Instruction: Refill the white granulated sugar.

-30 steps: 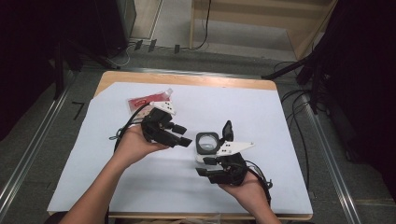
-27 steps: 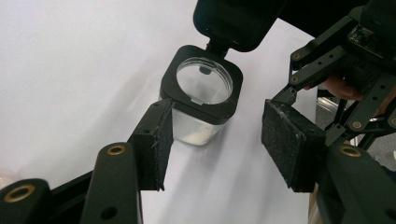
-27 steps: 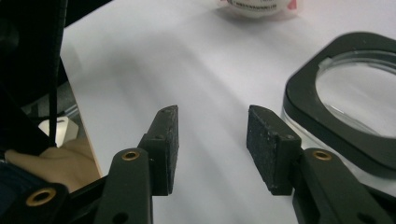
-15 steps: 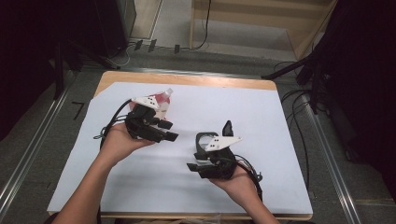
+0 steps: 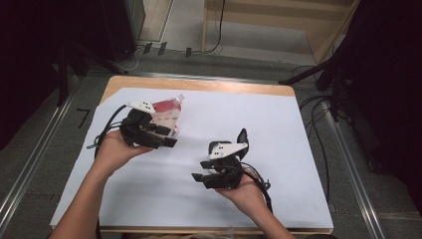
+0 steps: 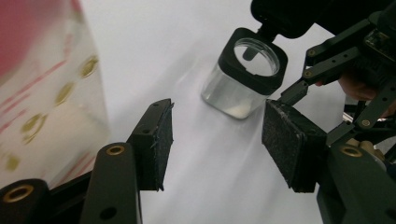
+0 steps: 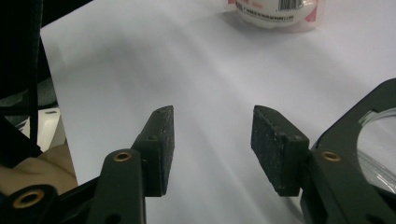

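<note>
White sheeting covers the wooden table, with dark floor and loose cables around it. Two hand-held grippers work over it, one in each of the person's hands.

At the table's left, the left gripper hangs with its jaws spread wide and nothing between the pads. A clear plastic pouch with red print lies at the far-left part of the sheet, just beside this gripper on its far side; in the left gripper view the pouch looms close at the left edge, blurred, outside the jaws.

Nearer the person and to the right, the right gripper is likewise spread open, pads empty over bare sheet. A small clear square jar with a black rim stands on the sheet close against this gripper; whether it touches the linkage I cannot tell. Its rim cuts into the right edge of the right gripper view, outside the jaws.

Count: two grippers, one pouch, one jar.
</note>
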A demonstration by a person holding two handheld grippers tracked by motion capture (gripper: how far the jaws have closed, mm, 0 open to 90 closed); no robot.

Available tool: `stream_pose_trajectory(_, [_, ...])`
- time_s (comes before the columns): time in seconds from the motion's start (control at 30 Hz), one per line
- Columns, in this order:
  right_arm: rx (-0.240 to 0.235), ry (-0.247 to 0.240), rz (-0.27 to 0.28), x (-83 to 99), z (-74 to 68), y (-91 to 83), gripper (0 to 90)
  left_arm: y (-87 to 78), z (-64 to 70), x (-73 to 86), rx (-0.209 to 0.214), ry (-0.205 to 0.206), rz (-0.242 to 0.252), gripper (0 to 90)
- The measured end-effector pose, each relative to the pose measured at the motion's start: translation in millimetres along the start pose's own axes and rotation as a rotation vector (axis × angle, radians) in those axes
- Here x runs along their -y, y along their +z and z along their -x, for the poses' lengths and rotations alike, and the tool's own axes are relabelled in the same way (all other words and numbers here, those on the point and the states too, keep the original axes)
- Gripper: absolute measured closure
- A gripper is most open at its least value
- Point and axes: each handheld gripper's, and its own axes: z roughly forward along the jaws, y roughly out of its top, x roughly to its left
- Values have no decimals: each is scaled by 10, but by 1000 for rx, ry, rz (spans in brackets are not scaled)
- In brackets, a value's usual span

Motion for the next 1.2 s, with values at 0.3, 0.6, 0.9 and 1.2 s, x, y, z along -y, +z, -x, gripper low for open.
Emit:
stream_pose_trajectory(0.3, [-3,-5,23,50,-15,2,504,-253,-89,94,-47,-32,41,448])
stream_pose_trajectory(0.6, [-28,-5,5,64,-41,81,500,-397,-166,191,-80,-69,54,448])
stream_pose_trajectory(0.9, [-48,-4,-7,91,-91,126,500,-560,-302,304,-130,-109,60,449])
stream_pose_trajectory(1.2, [-70,-29,-23,103,-166,214,497,-532,-569,316,-169,-148,79,443])
